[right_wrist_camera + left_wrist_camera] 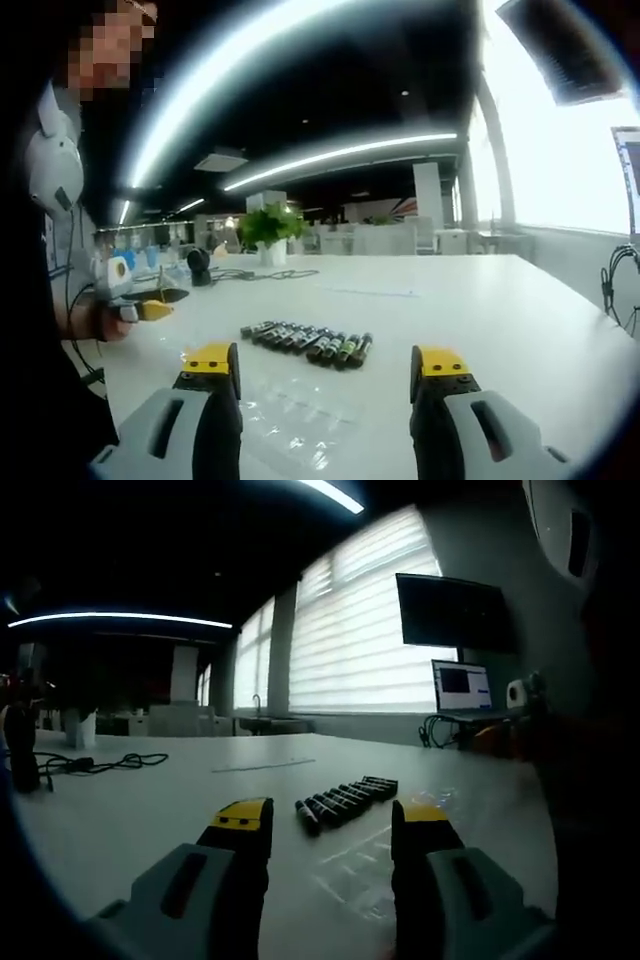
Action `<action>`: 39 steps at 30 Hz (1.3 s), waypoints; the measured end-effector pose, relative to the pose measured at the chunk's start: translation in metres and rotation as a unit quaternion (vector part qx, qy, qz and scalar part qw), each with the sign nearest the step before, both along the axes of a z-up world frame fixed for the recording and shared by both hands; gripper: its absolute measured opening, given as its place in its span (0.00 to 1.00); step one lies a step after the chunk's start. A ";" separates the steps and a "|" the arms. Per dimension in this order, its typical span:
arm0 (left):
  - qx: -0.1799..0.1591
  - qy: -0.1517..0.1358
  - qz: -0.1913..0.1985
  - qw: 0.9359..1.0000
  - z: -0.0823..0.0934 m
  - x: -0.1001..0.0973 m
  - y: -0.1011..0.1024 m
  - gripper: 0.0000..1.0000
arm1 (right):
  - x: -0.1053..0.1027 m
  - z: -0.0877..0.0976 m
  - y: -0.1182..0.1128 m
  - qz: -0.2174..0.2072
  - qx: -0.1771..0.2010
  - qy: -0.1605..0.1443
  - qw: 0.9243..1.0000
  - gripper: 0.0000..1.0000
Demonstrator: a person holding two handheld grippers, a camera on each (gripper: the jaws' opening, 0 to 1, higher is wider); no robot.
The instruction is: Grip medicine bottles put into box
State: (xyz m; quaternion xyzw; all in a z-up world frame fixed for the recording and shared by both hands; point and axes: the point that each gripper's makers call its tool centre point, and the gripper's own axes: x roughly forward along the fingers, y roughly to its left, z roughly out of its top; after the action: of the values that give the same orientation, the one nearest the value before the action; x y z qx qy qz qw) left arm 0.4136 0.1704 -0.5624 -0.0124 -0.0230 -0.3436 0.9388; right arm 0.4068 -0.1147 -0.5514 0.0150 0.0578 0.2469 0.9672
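The labels on the medicine bottles (346,800) were too small to be read in the left gripper view, and in the right gripper view the bottles (308,342) could not be counted with certainty (they lay packed in a row). The edges of the clear plastic box (292,416) were barely made out against the white table (520,330). The other gripper (150,308) was partly covered by the hand (108,318) holding it, its jaws unresolved.

The table (480,300) is smooth, matt white. Small dark bottles (308,342) have a glossy sheen. Near them lies a clear, crinkled plastic sheet (290,415). Gripper jaws look like matt grey plastic tipped yellow.
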 end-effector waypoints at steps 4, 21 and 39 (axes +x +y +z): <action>0.009 -0.004 -0.012 1.000 -0.005 0.001 -0.005 0.41 | 0.005 -0.004 0.008 0.007 -0.008 0.009 1.000 0.64; 0.005 0.004 -0.044 0.999 -0.015 0.017 -0.003 0.41 | 0.020 -0.002 0.006 -0.017 0.021 0.028 0.999 0.62; -0.007 0.004 -0.044 0.999 -0.012 0.019 0.000 0.41 | 0.042 0.005 0.019 -0.023 0.015 0.059 0.998 0.54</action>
State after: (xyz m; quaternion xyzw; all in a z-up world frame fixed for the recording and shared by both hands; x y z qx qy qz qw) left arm 0.4321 0.1702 -0.5742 -0.0210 -0.0215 -0.3843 0.9227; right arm 0.4490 -0.0953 -0.5461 0.0456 0.1105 0.2238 0.9673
